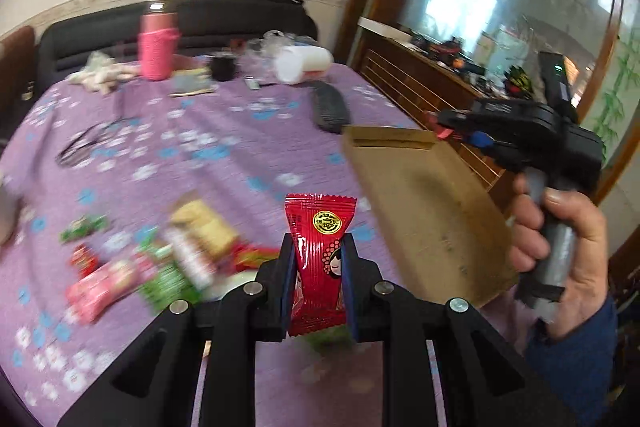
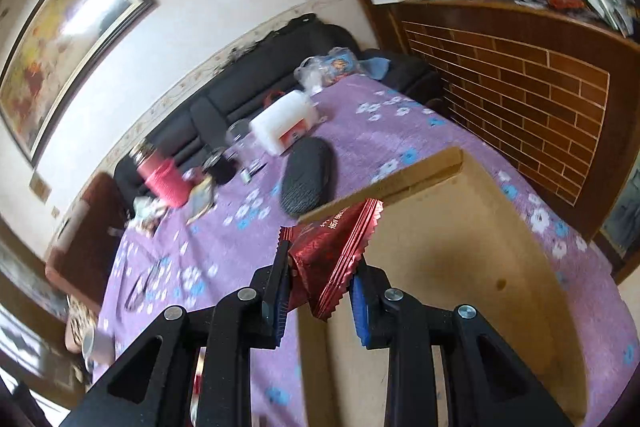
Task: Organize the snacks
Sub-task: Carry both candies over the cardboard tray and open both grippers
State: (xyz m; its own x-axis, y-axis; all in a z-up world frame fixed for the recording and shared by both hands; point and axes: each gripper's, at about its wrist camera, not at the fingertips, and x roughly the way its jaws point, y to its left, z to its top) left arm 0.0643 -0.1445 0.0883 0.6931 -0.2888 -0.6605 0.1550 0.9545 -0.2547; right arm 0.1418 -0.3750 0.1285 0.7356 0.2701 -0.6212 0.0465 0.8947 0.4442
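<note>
Underfoot of everything lies a purple flowered tablecloth (image 1: 224, 147), spread over a table in a room with a pale wall and a dark sofa (image 1: 224, 15) behind it. At the far left of the left wrist view, a blurred heap of snack packets (image 1: 160, 259) sits on the cloth, red, green and yellow; their labels cannot be read. Further back stand a pink bottle (image 1: 157, 47), a white container (image 1: 304, 63) lying on its side, and a dark oval case (image 1: 330, 107). In the middle, the left gripper (image 1: 318, 279) is clamped on a red candy packet (image 1: 320, 255) that stands upright between its blue pads, above the cloth. To the right rests a shallow cardboard box (image 1: 432, 211), and beyond it a hand (image 1: 568, 247) grips the handle of the right gripper.

Only the right wrist view shows a framed painting (image 2: 68, 39) on the left wall and a brick-patterned wooden cabinet (image 2: 520, 99) on the right. There the right gripper (image 2: 320, 291) is closed on a dark red foil packet (image 2: 332, 259), tilted, at the box's near corner, possibly just over its rim.
</note>
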